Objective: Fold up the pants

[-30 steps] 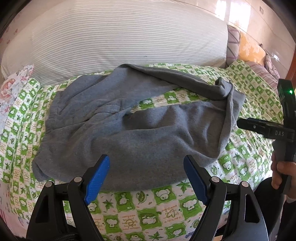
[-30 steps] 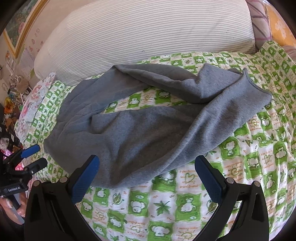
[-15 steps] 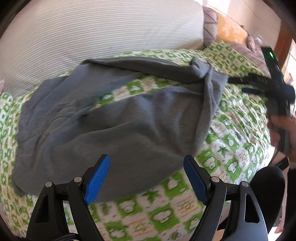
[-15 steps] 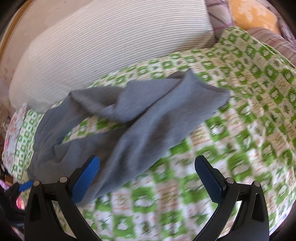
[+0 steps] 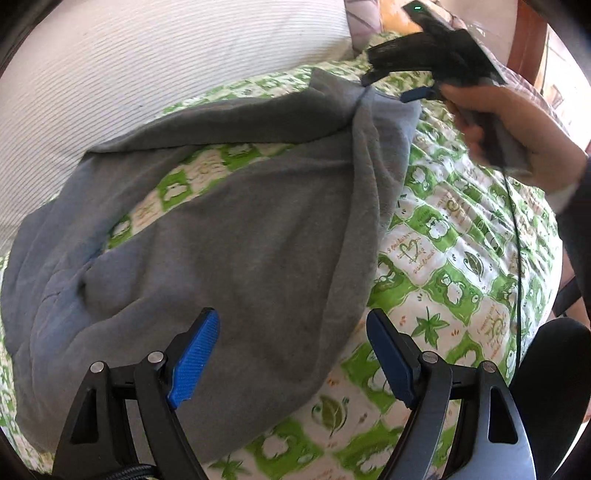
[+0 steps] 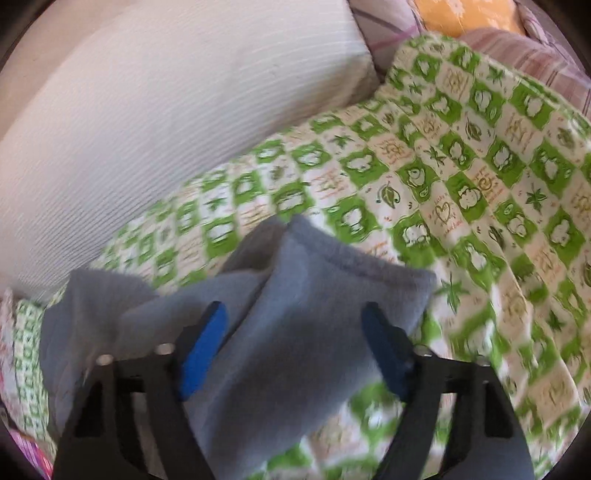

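Observation:
Grey sweatpants (image 5: 240,229) lie crumpled on a green-and-white checked quilt (image 5: 443,258), the legs bent back toward the far right. My left gripper (image 5: 291,350) hangs open just above the near edge of the grey cloth, touching nothing. In the right wrist view the leg ends (image 6: 314,295) sit between the blue pads of my right gripper (image 6: 291,343). Its jaws are closing, with a gap still showing on both sides of the cloth. The left wrist view shows that right gripper (image 5: 384,85) at the leg ends, held by a person's hand (image 5: 498,122).
A big white striped pillow (image 5: 166,66) runs along the far side of the quilt. Orange and striped cushions (image 6: 461,14) lie at the far right. A thin black cable (image 5: 517,229) hangs from the right gripper, and a dark rounded shape (image 5: 554,369) sits at the bed's near right edge.
My right gripper swept over to the leg ends, which now lie between its narrower jaws. The left gripper came lower and closer over the near grey cloth.

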Tool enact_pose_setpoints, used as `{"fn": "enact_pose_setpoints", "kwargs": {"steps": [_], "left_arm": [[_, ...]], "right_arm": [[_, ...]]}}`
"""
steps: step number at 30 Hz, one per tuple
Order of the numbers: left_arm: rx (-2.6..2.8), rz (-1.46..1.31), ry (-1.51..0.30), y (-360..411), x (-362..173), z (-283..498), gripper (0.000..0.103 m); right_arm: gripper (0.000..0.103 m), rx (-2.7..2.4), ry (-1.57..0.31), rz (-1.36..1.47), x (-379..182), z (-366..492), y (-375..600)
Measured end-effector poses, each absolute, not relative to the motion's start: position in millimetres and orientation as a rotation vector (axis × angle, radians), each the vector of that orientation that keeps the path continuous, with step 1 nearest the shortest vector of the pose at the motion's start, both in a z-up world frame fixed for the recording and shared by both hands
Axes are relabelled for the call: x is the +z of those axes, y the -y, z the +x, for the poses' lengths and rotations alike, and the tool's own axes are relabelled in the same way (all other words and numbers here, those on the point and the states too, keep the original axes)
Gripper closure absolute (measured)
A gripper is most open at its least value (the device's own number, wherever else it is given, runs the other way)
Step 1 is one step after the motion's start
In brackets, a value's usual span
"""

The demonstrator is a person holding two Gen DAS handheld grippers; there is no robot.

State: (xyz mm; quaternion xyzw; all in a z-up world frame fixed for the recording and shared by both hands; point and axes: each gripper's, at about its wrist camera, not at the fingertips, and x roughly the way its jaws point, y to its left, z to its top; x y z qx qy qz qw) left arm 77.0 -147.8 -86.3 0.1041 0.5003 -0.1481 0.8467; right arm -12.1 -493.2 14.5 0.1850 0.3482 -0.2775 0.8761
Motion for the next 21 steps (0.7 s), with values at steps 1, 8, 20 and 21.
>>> {"fn": "enact_pose_setpoints", "kwargs": {"steps": [1, 8, 20, 21], "left_arm": [[-0.320, 0.222, -1.058, 150.0, -88.1, 78.3, 0.021], [-0.375, 0.177, -1.101, 157.5, -102.4, 89.7, 0.031], [-0.431, 0.157, -1.075, 152.9, -87.5, 80.5, 0.092], [-0.433, 0.168, -1.072, 156.2, -87.7, 77.5, 0.093]], "right_arm": [[0.034, -0.589, -0.728, 0.396, 11.0, -8.8, 498.7], [0.094, -0.504, -0.707, 0.455, 1.5, -3.6, 508.0], [0.094, -0.503, -0.521, 0.500, 41.9, -130.8, 486.6], [0.095, -0.516, -0.513, 0.509, 42.7, -140.2, 489.0]]}}
